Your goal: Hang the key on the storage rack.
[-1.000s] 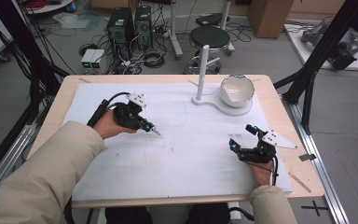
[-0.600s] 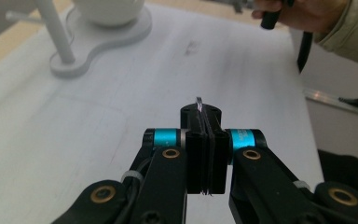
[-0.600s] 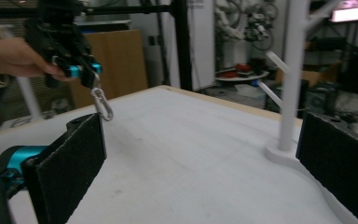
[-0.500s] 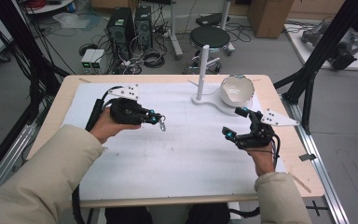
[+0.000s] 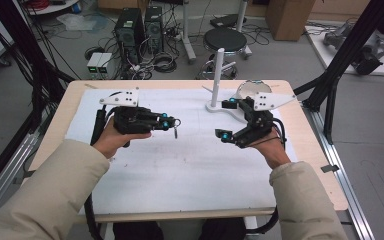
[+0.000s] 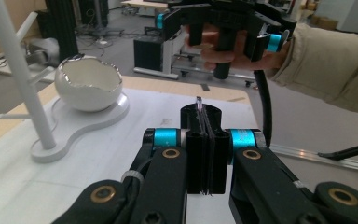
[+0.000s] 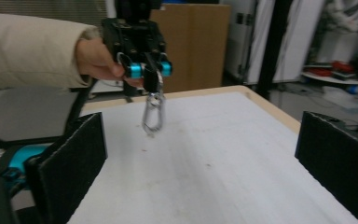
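Vertically, long axis down: metal snap hook [image 7: 153, 112] clamped in left claw [image 5: 174, 123]; right claw [image 5: 227, 119] apart.

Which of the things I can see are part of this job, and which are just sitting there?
In the job:
- metal carabiner, hanging from the shut left claw
- right claw, open, facing it

Lying about:
- white stand with upright post
- broken-edged white bowl on the stand's base
- white table mat
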`<state>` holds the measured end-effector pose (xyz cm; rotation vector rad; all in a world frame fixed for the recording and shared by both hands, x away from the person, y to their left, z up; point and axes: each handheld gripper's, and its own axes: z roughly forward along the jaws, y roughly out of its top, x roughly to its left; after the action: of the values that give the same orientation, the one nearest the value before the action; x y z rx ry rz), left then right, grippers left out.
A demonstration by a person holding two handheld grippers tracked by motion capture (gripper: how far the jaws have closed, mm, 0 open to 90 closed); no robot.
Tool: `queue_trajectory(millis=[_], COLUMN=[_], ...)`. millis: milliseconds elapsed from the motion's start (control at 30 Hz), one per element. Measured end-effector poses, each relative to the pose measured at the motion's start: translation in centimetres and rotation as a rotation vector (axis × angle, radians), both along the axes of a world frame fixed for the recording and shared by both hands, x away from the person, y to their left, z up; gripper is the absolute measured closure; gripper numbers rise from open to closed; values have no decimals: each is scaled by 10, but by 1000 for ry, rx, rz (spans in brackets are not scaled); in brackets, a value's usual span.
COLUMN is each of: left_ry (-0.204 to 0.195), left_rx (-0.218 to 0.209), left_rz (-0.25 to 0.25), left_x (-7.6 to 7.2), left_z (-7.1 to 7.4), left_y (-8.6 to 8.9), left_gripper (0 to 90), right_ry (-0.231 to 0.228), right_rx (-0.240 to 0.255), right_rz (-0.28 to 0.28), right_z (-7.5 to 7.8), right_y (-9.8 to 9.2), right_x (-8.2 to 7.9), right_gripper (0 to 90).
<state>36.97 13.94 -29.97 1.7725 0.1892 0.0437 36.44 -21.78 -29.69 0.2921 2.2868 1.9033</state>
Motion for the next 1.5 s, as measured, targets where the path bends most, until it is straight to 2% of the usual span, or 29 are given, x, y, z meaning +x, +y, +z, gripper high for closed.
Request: queue_trajectory(millis=[33,333,467,500,533,633,733,833,867,1067,1300,1500], left_ry=[-1,-2,-7,-9,-13,-14,-19,-20,-15,-23,-26,-29], left_rx=[-4,-16,-22,-27,-26,-35,-31,-35,-41,-41,-36,-33], left_rz=[-8,-59,-77,-80,-83,-88,-95,-99,-100,-106,-108,-109], left_x=[0,-4,-6,-6,-6,-8,-9,-9,-10,-11,-13,-14], left_z=[0,1,1,1,1,2,3,4,4,4,5,5], left_y=[-2,-15,-18,-19,-19,-19,-18,-17,-17,-17,-18,-17], left_gripper=[886,886,886,886,886,886,886,886,886,886,886,886], right_ry=[11,31,51,47,55,66,62,85,85,84,117,116], right_rx=[-10,-39,-55,-59,-67,-73,-72,-71,-71,-75,-76,-81], right_rz=[33,118,193,200,207,220,244,262,262,288,300,305], right_z=[3,9,11,11,10,10,9,10,10,10,8,8], right_y=[9,32,40,42,45,48,51,54,54,57,57,58], right_x=[1,7,8,9,9,9,10,10,10,9,6,4], right_gripper=[29,58,173,175,226,264,369,466,466,611,752,783])
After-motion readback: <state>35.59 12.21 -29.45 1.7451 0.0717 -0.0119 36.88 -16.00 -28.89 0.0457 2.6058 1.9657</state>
